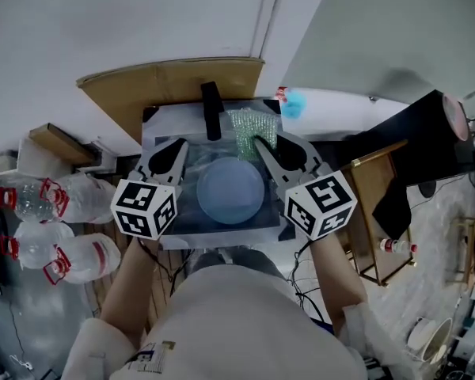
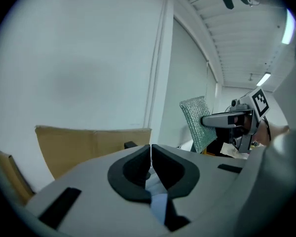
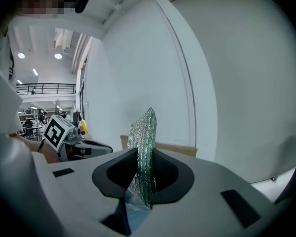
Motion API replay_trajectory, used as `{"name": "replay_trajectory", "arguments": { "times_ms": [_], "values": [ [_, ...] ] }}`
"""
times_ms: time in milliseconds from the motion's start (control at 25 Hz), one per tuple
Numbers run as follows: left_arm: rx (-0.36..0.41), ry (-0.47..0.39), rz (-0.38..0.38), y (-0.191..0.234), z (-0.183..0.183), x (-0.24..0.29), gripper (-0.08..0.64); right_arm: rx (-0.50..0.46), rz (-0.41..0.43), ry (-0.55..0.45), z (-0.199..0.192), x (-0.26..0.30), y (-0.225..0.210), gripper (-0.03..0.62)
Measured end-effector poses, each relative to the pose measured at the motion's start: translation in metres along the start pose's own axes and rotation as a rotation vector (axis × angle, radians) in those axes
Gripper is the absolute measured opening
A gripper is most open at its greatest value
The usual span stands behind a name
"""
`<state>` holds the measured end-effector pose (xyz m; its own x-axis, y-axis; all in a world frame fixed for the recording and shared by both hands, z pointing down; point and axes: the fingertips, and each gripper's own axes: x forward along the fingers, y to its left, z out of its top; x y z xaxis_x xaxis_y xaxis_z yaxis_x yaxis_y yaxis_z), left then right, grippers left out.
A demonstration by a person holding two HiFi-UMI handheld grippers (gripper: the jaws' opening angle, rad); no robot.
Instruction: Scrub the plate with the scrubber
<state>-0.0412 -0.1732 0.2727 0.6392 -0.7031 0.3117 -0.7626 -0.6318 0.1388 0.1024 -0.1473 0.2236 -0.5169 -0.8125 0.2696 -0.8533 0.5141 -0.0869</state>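
My right tool (image 3: pixel 143 168) was clenched on the green scrubber (image 3: pixel 144 132) at the far edge of the plate (image 1: pixel 231 190); my left tool (image 2: pixel 151 153), left of the plate, was closed on nothing.

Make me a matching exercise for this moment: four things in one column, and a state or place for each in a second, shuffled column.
Things:
1. left gripper
2. right gripper
3. plate
4. cardboard sheet

States or places:
A. clamped on the scrubber
B. lying flat, in neither gripper
C. jaws together with nothing between them
D. standing upright at the back

Pairs: 1-C, 2-A, 3-B, 4-D
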Motion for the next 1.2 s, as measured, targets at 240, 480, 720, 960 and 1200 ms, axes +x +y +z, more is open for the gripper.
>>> {"name": "replay_trajectory", "arguments": {
  "times_ms": [240, 480, 720, 960, 1200],
  "values": [
    [0.232, -0.123, 0.018, -0.017, 0.064, -0.025, 0.023, -0.063, -0.003, -0.15, 0.066, -0.032, 0.018, 0.104],
    [0.356, -0.243, 0.021, -0.039, 0.116, -0.056, 0.023, -0.087, -0.037, -0.276, 0.112, -0.064, 0.028, 0.104],
    [0.423, -0.288, 0.063, -0.056, 0.144, -0.08, 0.023, -0.123, -0.095, -0.333, 0.134, -0.094, 0.034, 0.104],
    [0.468, -0.331, 0.064, -0.067, 0.151, -0.097, 0.023, -0.122, -0.111, -0.37, 0.139, -0.119, 0.039, 0.104],
    [0.453, -0.328, 0.044, -0.077, 0.139, -0.103, 0.023, -0.159, -0.112, -0.32, 0.125, -0.121, 0.046, 0.104]
  ]
}}
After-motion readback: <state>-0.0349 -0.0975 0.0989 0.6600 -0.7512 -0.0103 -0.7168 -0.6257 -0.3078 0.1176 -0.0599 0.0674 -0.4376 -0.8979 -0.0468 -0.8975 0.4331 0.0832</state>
